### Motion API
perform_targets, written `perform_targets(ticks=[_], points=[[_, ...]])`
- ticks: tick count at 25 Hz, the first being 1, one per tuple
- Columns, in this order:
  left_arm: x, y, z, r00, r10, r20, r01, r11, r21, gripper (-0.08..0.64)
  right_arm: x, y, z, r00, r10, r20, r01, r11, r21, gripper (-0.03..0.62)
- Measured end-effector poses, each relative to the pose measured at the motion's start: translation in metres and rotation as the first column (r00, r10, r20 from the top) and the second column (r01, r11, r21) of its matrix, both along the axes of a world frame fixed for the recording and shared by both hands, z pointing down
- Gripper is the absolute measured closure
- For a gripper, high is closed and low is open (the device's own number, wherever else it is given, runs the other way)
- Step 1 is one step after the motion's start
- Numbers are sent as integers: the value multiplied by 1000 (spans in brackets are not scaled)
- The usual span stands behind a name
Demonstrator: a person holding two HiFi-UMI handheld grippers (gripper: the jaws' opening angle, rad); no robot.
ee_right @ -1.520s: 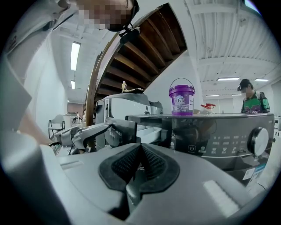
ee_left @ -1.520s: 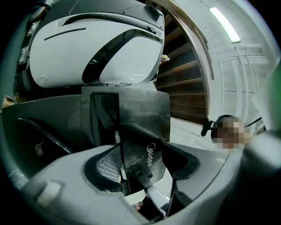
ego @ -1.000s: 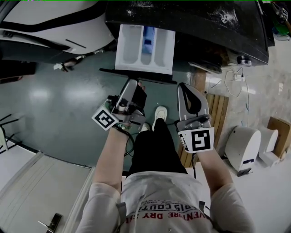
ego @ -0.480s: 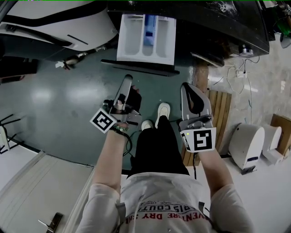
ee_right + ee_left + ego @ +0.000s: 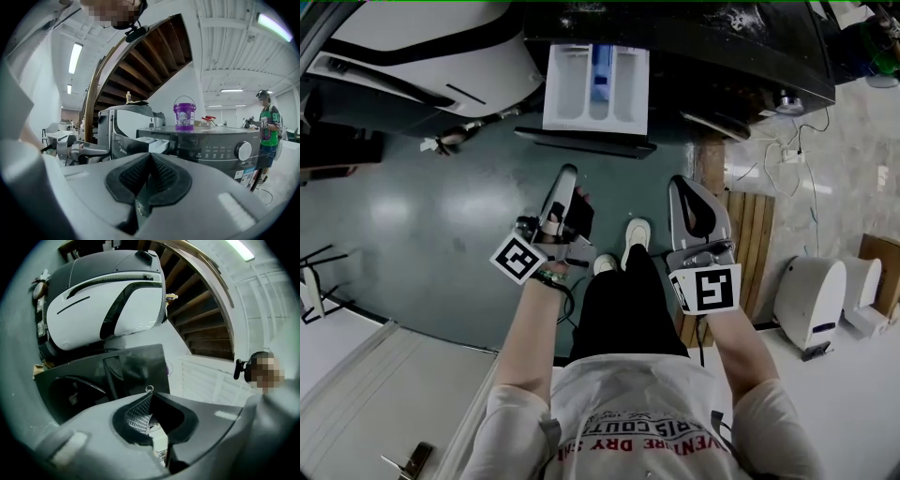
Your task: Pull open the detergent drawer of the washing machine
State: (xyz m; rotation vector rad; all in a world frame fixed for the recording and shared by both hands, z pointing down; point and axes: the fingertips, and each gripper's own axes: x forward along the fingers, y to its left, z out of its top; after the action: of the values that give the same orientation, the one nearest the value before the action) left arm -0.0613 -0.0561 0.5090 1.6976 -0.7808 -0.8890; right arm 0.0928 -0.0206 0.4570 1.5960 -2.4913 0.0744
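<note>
Head view: we see white drawer (image 5: 595,89) sticking out open from front of dark washing machine (image 5: 722,56), blue bit inside. Our left gripper (image 5: 566,174) below drawer, not touching, jaws pressed together, nothing between. Right gripper (image 5: 679,183) beside it, jaws together, empty too.

The washing machine (image 5: 722,56) is black on top and dark grey across its front panel, with a silvery-white dial (image 5: 243,151). Its drawer (image 5: 595,89), at twelve o'clock in the head view, is white with a blue insert. The floor (image 5: 412,206) is dull teal-green. The left tool (image 5: 567,173) and the right tool (image 5: 680,183) are grey with black ribbed pads (image 5: 133,174), each bearing a black-and-white square pattern. A tub (image 5: 184,114) is purple with a pale label. At ten o'clock, a neighbouring appliance (image 5: 422,47) is white with black stripes. The trousers (image 5: 619,300) are black, the shirt (image 5: 628,412) white with red lettering, the shoes (image 5: 635,234) white.
</note>
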Motion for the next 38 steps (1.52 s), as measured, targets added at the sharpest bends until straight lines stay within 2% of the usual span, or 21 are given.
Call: perform_targets(ticks=[3, 5, 7, 9, 14, 20, 22, 25, 26, 31, 35, 38], points=[[-3, 11, -24, 991, 11, 133, -13, 1000, 16, 555, -2, 6, -19, 1000, 6, -5, -6, 1000, 11, 592], [-9, 19, -42, 959, 4, 282, -17, 999, 45, 555, -4, 11, -32, 1000, 10, -11, -10, 1000, 13, 592], [-16, 29, -61, 903, -12, 430, -26, 996, 82, 555, -5, 17, -45, 1000, 13, -18, -13, 1000, 11, 592], [-20, 41, -80, 851, -13, 524, -55, 992, 113, 555, -6, 24, -57, 1000, 14, -20, -14, 1000, 3, 592], [-19, 61, -137, 745, -16, 667, -160, 966, 202, 555, -8, 41, -94, 1000, 17, -10, -16, 1000, 13, 592], [-9, 80, -200, 609, -102, 787, -253, 915, 314, 555, -10, 62, -135, 1000, 14, -17, -13, 999, 46, 592], [-8, 86, -216, 547, -137, 826, -281, 899, 335, 555, -10, 67, -149, 1000, 18, -14, -17, 998, 63, 592], [-3, 94, -232, 431, -190, 882, -343, 870, 355, 555, -9, 71, -171, 1000, 23, -8, -22, 995, 96, 592], [-2, 99, -236, 407, -206, 890, -358, 861, 363, 555, -10, 75, -178, 1000, 23, -8, -22, 994, 106, 592], [-6, 113, -262, 338, -263, 904, -377, 842, 386, 555, -20, 95, -205, 999, -1, -37, 6, 990, 139, 592], [-9, 125, -278, 326, -284, 902, -383, 832, 401, 555, -21, 112, -214, 999, -11, -50, 19, 989, 147, 592], [-10, 133, -281, 313, -305, 899, -399, 817, 416, 555, -22, 118, -213, 999, -12, -44, 18, 990, 142, 592]])
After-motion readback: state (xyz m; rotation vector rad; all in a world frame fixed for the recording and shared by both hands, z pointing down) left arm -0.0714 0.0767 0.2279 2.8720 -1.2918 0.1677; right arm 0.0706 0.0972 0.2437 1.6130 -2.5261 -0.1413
